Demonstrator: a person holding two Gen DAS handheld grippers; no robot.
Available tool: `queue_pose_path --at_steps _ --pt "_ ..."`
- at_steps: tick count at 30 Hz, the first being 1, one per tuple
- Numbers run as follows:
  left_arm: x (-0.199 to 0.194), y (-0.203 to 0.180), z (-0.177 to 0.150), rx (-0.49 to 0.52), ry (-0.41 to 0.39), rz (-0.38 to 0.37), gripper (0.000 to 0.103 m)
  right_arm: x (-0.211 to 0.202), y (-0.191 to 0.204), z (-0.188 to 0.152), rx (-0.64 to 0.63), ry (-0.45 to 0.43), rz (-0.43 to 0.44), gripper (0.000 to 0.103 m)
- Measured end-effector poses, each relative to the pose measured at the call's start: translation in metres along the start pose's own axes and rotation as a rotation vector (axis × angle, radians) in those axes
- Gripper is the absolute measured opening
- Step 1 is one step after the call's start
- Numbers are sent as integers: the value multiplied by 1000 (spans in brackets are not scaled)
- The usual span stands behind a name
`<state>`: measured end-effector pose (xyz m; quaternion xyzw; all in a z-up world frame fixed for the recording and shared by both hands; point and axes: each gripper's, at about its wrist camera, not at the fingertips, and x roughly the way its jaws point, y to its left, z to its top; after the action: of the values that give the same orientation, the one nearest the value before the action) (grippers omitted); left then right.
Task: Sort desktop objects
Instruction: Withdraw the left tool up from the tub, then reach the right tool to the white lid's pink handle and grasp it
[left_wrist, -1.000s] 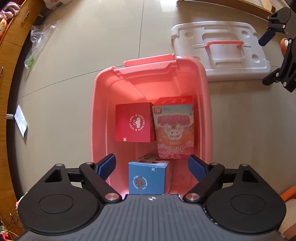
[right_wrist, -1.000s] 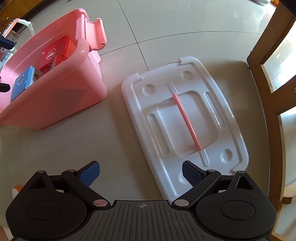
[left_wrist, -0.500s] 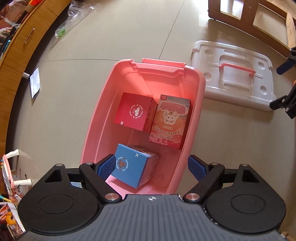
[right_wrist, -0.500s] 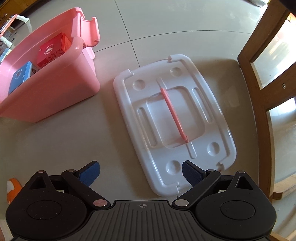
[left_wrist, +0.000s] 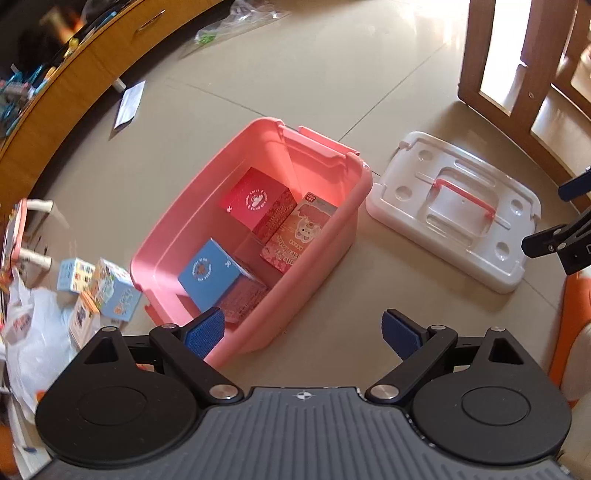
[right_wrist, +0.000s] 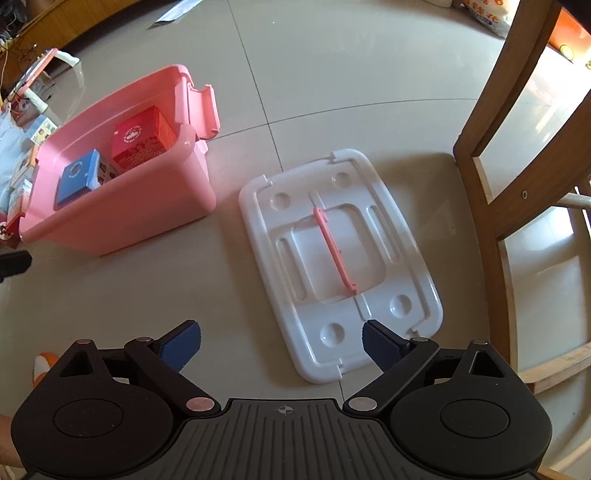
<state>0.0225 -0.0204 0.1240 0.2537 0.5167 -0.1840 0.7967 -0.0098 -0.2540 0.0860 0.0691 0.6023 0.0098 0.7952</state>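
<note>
- While three boxes already sit inside the pink bin, namely a red box, a blue box and an orange printed box, more small boxes lie loose on the floor just beside the bin's left end.
- The left hand-held gripper hangs above the bin's near corner with its blue pads spread wide and nothing between them.
- The right hand-held gripper is likewise spread and empty, hovering over the near end of the white lid.
- The lid rests flat on the floor just to the right of the bin, not touching it as far as I can tell; its long axis and pink handle run roughly away from the right gripper.
- My judgement: the loose boxes lie down and to the left of the left gripper, which is much the nearer, so a leftward swing would reach them.
- The lid is the right gripper's nearer job, once sorting is done.
</note>
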Motion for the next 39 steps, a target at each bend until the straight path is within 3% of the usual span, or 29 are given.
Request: queue_pose_path --at_steps 2,5,13,19,28,33,39 --pt "1 0 -6 -86 6 -8 94 -6 -3 2 -5 0 9 83" --pt "2 -3 -15 -192 7 -5 94 -12 -6 3 -27 -2 1 81" --pt "6 -14 -19 -258 -25 17 94 -21 -12 6 -70 -16 -53 80" --pt "19 -13 -24 -418 -66 -5 95 4 -7 11 -160 -28 -64 83" --pt "50 -27 -26 -429 -13 -19 95 66 9 33 -355 13 -100 80" --pt "65 -25 -23 -460 27 -28 95 109 0 53 -316 61 -70 80" --pt "75 -24 -15 -479 42 -46 95 144 -8 64 -286 107 -49 70"
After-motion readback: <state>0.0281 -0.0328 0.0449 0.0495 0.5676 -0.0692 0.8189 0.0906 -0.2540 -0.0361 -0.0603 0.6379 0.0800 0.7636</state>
